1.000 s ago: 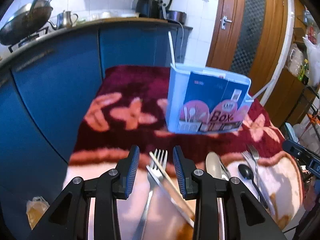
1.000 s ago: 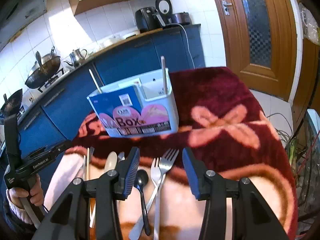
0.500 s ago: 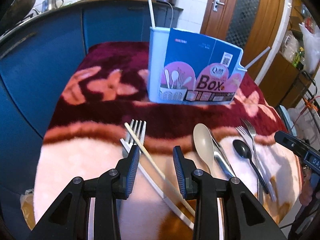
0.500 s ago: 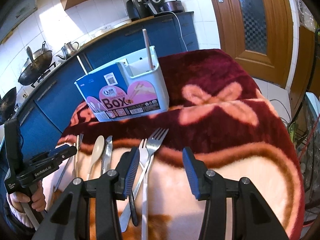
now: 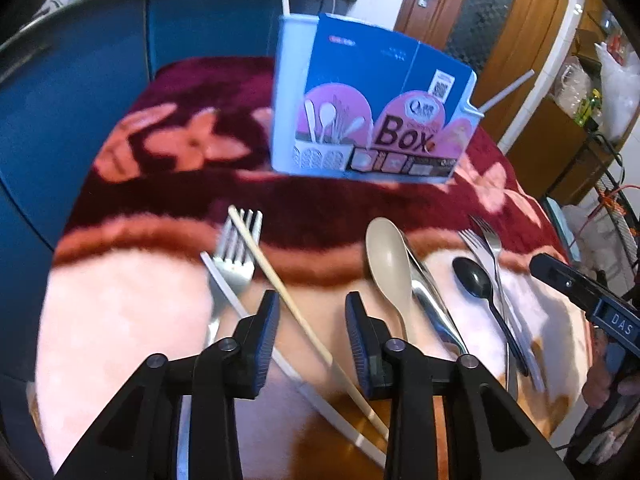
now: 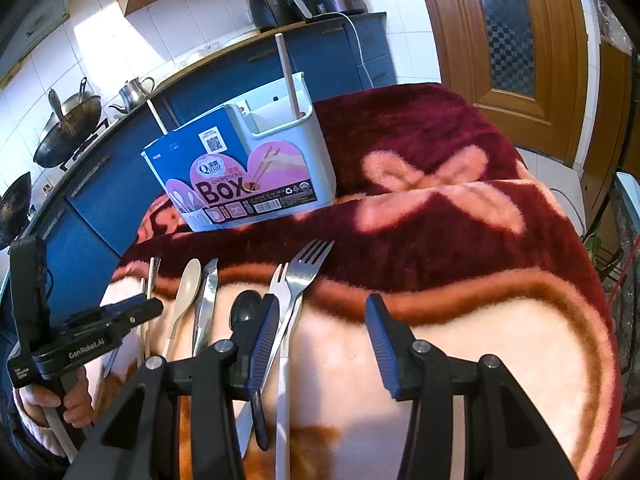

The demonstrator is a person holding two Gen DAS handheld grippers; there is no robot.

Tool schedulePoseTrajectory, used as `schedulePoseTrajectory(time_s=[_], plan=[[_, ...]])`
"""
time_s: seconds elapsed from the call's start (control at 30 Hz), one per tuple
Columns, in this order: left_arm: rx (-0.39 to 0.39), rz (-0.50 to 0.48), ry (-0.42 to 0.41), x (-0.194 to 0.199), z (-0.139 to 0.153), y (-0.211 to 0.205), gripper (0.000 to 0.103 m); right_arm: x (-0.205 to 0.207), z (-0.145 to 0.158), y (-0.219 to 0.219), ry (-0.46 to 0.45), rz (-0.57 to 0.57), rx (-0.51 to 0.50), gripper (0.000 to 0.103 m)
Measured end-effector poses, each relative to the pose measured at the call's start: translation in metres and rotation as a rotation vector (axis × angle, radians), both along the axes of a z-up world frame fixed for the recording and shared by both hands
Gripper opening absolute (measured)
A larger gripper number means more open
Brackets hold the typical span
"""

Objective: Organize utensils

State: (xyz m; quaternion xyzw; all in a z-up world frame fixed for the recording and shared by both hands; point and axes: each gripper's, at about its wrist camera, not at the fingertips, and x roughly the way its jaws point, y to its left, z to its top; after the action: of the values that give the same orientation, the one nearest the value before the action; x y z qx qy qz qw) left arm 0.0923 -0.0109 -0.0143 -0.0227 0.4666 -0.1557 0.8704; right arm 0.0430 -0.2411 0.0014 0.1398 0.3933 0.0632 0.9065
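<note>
Three forks (image 5: 236, 256), two spoons (image 5: 388, 264)

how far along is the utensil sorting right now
Early. Done: two sticks already stand in the holder box. In hand: nothing; the left tool is closing around a chopstick without gripping it, and the right tool hangs open beside the forks. Left on the blanket: forks, beige spoon, black spoon, chopsticks.
</note>
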Motion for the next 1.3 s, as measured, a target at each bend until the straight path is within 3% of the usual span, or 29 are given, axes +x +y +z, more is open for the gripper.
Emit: schedulePoseTrajectory(time_s=[0.27,0.4,0.53,0.87,1.1,1.2,1.3], plan=[[-0.038,0.012,0.038,0.019,0.0,0.004,0.024,0.003,-0.004,0.003,0.013,0.007,-0.007,0.048],[-0.059,0.018,0.07,0.032,-0.001,0.007,0.012,0.006,-0.004,0.004,0.018,0.013,-0.014,0.048],[-0.094,0.028,0.095,0.039,-0.001,0.012,0.011,0.014,-0.005,0.007,0.032,0.028,-0.019,0.048],[-0.14,0.016,0.069,0.035,0.001,0.015,0.008,0.049,-0.016,0.007,0.107,0.05,0.052,0.047],[-0.187,-0.001,0.018,0.027,0.013,0.016,0.005,0.068,-0.022,-0.007,0.147,0.059,0.188,0.03],[-0.205,-0.004,-0.004,0.023,0.018,0.016,0.004,0.071,-0.023,-0.009,0.148,0.065,0.216,0.015],[-0.224,0.0,-0.028,0.019,0.024,0.017,0.004,0.067,-0.022,-0.009,0.128,0.078,0.241,0.011]])
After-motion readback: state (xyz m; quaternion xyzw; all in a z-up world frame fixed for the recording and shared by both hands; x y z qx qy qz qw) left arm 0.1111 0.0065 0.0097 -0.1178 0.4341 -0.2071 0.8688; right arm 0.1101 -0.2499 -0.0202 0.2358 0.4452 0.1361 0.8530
